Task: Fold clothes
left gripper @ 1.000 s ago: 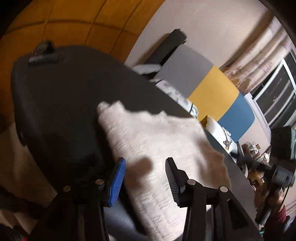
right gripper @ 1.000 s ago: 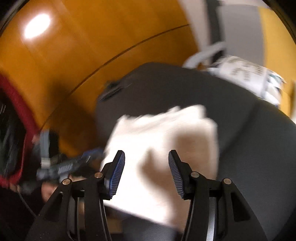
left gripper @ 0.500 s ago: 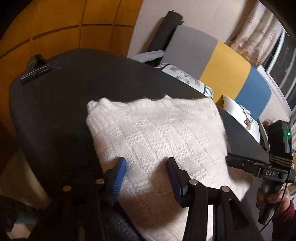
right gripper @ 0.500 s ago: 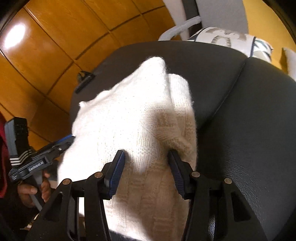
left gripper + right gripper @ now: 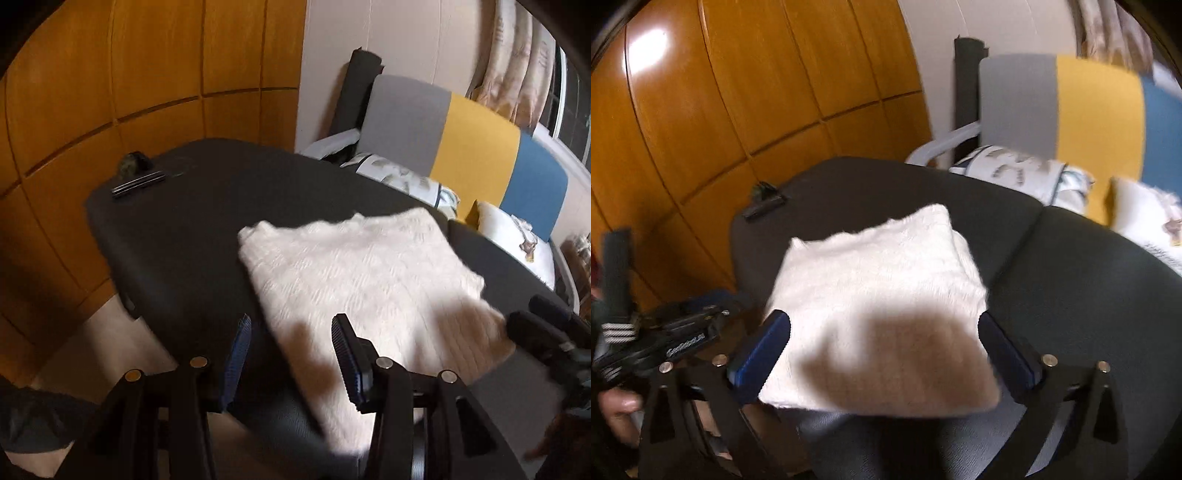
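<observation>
A white knit sweater (image 5: 362, 273) lies folded into a rough square on the dark leather cushion (image 5: 177, 229). My left gripper (image 5: 291, 350) hovers open over the sweater's near left edge, its pads clear of the knit. My right gripper (image 5: 886, 350) hangs over the near edge of the sweater (image 5: 875, 288). Its jaws are opening and stand far apart, one on each side of the fold, without pressing it. The left gripper's body (image 5: 683, 332) shows at the left of the right wrist view, held by a hand (image 5: 617, 406). The right gripper's body (image 5: 546, 332) is blurred at the sweater's right corner.
A small dark object and a flat black clip (image 5: 138, 182) sit at the cushion's far left corner. Orange wood panelling (image 5: 110, 92) stands behind it. A grey, yellow and blue backrest (image 5: 472, 147), a patterned pillow (image 5: 402, 177) and a white pillow (image 5: 517, 240) lie beyond.
The right jaws have sprung wide and let go of the sweater fold that they held. Both grippers have drawn back from the sweater, which now lies flat.
</observation>
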`<state>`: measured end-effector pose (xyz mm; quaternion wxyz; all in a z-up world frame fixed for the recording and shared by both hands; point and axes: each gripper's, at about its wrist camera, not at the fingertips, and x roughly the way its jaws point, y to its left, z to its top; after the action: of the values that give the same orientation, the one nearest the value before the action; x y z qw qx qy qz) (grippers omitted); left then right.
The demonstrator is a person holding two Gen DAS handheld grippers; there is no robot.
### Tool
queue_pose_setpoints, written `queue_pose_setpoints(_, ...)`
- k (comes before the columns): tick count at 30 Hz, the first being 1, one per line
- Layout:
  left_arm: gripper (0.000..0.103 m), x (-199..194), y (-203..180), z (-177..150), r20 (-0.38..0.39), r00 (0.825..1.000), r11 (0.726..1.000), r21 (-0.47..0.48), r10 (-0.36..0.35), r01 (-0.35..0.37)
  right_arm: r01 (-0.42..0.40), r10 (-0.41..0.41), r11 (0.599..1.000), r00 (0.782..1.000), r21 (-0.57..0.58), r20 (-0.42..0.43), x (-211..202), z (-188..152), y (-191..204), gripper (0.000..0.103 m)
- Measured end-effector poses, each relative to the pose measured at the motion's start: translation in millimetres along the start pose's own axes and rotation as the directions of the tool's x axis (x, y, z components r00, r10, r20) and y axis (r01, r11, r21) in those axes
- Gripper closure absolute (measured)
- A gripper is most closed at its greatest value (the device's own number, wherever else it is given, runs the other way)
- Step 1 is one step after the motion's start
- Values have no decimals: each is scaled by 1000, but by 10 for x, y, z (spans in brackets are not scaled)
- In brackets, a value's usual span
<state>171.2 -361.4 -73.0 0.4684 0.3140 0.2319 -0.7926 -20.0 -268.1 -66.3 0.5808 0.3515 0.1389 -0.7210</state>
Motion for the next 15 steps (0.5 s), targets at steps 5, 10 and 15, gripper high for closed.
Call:
queue_pose_setpoints(5,57,-517,6,-48,114,993,999,-42,27,-23,95,-95,994,995,56,-4,-135,9,208,0)
queue_pose_setpoints(10,58,-800,-117,-21,155,983,994,8,102,-105,163,-165,986,984,47,59,-356,54,286,0)
queue_pose_setpoints(15,58,-847,-129,56,151,988,1000,-26,16,-13,220,-218,975,974,-31,68,-360,87,433,0)
